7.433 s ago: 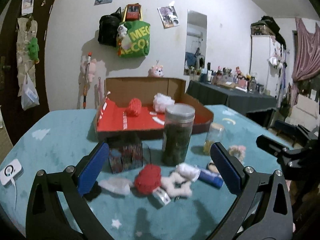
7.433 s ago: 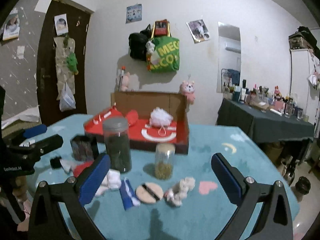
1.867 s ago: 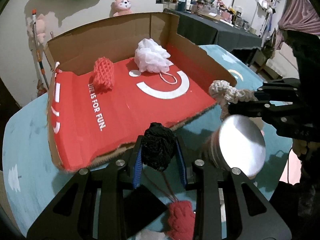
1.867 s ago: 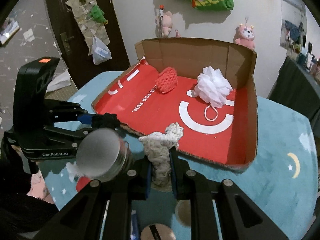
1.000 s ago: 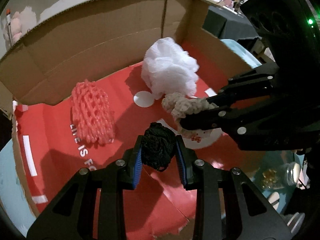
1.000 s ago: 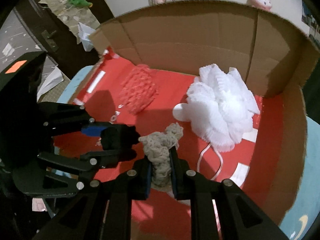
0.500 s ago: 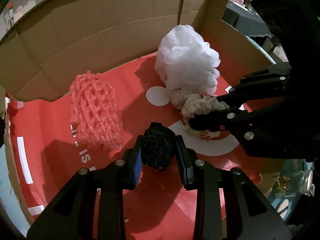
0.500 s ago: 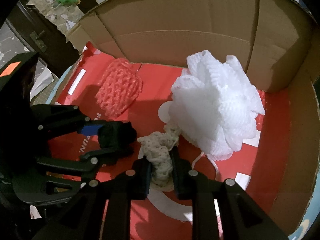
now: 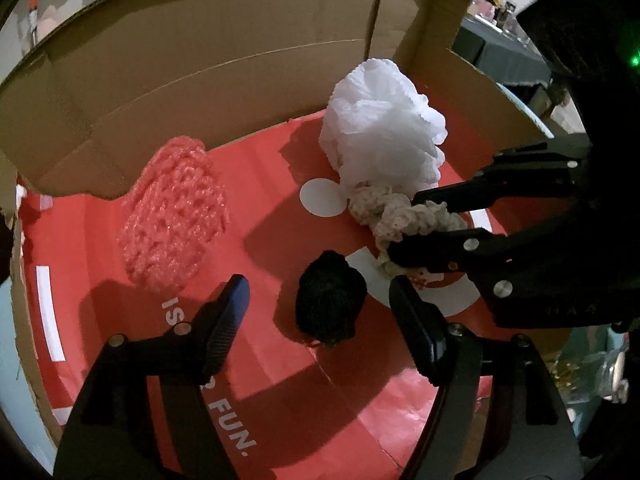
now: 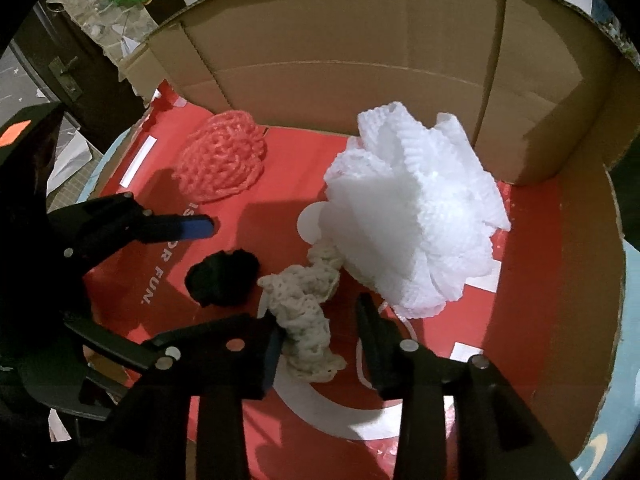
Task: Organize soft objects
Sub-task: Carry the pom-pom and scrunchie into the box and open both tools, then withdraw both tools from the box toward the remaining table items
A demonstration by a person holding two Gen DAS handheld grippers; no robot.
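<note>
A cardboard box [image 9: 200, 60] with a red printed floor fills both views. My left gripper [image 9: 318, 296] hangs over that floor with its jaws opening. A black yarn ball [image 9: 330, 300] lies loose between its fingers, and neither pad presses it. My right gripper [image 10: 320, 324] is also opening over a cream crochet piece [image 10: 304, 312], which rests on the floor against the left pad only. The black yarn ball [image 10: 224, 272] lies just left of the cream piece. A white mesh bath pouf [image 10: 416, 216] and a pink foam net [image 10: 222, 164] sit further back in the box.
The cardboard walls [image 10: 340, 40] stand high at the back and right. The two grippers sit close together, with the right gripper [image 9: 404, 224] just right of the black ball. A glass jar [image 9: 592, 372] stands outside the box on the teal cloth [image 10: 630, 280].
Both grippers have opened. The left has let go of the black yarn ball and the right of the cream crochet piece. Both things now lie on the red floor.
</note>
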